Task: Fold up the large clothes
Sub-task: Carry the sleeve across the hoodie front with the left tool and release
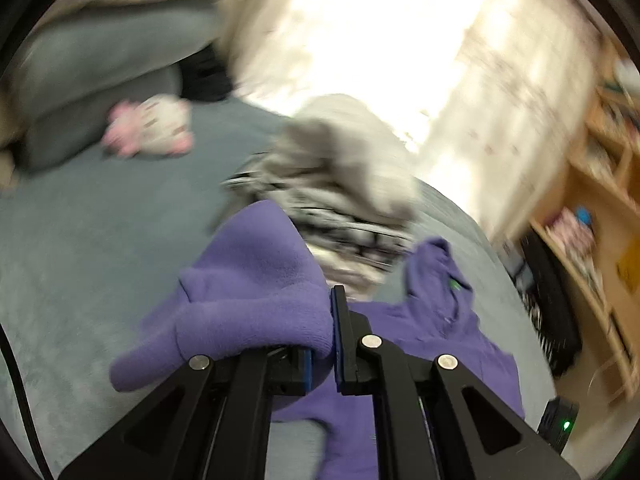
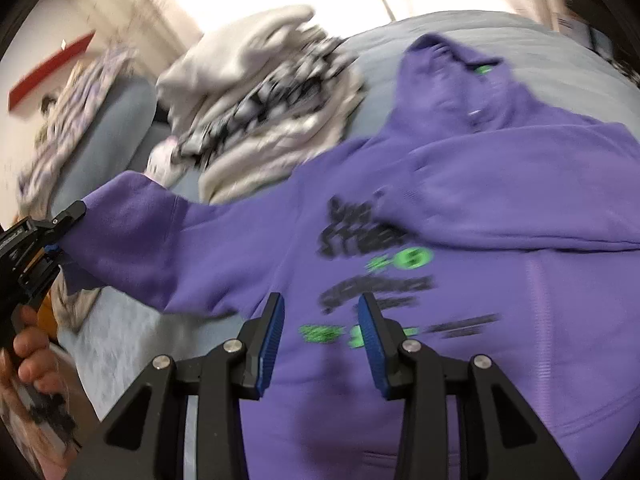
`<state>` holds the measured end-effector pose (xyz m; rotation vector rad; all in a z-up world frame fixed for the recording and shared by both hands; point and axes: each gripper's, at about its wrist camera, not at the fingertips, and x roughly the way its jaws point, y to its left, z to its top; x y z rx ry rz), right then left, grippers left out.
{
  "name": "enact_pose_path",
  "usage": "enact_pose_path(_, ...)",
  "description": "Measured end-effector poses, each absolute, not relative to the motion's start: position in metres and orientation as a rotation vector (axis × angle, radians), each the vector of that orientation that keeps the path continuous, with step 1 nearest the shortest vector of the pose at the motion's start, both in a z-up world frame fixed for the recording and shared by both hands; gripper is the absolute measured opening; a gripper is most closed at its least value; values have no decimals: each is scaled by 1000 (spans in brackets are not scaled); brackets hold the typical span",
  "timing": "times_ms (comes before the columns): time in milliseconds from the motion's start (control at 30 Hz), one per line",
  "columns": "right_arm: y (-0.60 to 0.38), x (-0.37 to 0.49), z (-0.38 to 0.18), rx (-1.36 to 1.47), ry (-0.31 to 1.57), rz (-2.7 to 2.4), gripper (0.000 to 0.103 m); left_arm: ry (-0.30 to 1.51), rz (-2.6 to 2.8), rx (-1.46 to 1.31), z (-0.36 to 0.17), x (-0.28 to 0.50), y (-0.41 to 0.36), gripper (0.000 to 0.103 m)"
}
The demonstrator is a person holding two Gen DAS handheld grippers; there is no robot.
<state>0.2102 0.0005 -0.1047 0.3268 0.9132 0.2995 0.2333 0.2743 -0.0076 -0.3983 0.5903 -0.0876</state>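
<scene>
Two sets of tongs are at work on one garment, and we judge the folding barely begun. Farthest left in the right wrist view, our left tongs (image 2: 66, 226) pinch the cuff end of a sleeve (image 2: 132, 236) and hold it out to the side, clear of the bed (image 2: 120, 332). The left wrist view shows the same grip close up: thick fleece bunched between the blue pads, which are pressed nearly together on it.

Moving right, the purple hoodie (image 2: 460, 208) lies spread across the grey-blue bed cover, chest print facing up in black and bright green, though the lettering is too blurred to read. Our right tongs (image 2: 322, 320) hover just above the lower chest, spread wide and holding nothing. Further right, the other sleeve (image 2: 520, 188) seems to lie across the body already, which we take as one fold made; we cannot be certain. The hood (image 2: 452, 68) points away from us, rumpled.

Still to do, as we read it: bring the held sleeve in, then fold the body.

The hoodie looks soft, heavy and napped, with ribbed trim. Behind it sits a pile of pale and checked clothes (image 2: 256, 92), loosely heaped.
</scene>
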Motion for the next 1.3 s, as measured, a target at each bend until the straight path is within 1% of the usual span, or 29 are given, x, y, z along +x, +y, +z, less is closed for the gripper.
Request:
enact_pose_path(100, -41, 203, -92, 378, 866, 252, 38, 598, -154, -307, 2, 246, 200, 5)
enact_pose_path(267, -107, 194, -85, 440, 814, 154, 38, 675, -263, -225, -20, 273, 92, 6)
enact_pose_path(300, -122, 191, -85, 452, 807, 131, 38, 680, -278, -194, -28, 277, 70, 7)
enact_pose_path(367, -145, 186, -88, 469, 800, 89, 38, 695, -309, -141, -44, 278, 34, 15)
enact_pose_path(400, -160, 183, -90, 484, 802, 64, 38, 715, -338, -109, -55, 280, 16, 28)
enact_pose_path(433, -171, 180, -92, 499, 804, 48, 39, 762, -379, -63, -69, 283, -7, 46)
enact_pose_path(500, -189, 176, -97, 529, 814, 21, 39, 854, -431, -5, -94, 283, -35, 64)
enact_pose_path(600, -212, 169, -102, 561, 818, 2, 39, 950, -475, 1, -123, 276, -59, 67)
enact_pose_path(733, -220, 166, -100, 563, 810, 12, 39, 1028, -547, -110, -130, 269, -48, 77)
enact_pose_path(900, -215, 168, -96, 556, 802, 52, 38, 1053, -613, -262, -112, 257, -12, 85)
enact_pose_path(1100, -183, 176, -93, 462, 827, 138, 38, 1014, -587, -354, -93, 237, 38, 87)
enact_pose_path(1200, -157, 183, -94, 360, 848, 188, 38, 989, -548, -388, -89, 226, 64, 87)
enact_pose_path(1300, -123, 192, -98, 201, 872, 236, 38, 964, -467, -385, -91, 215, 87, 87)
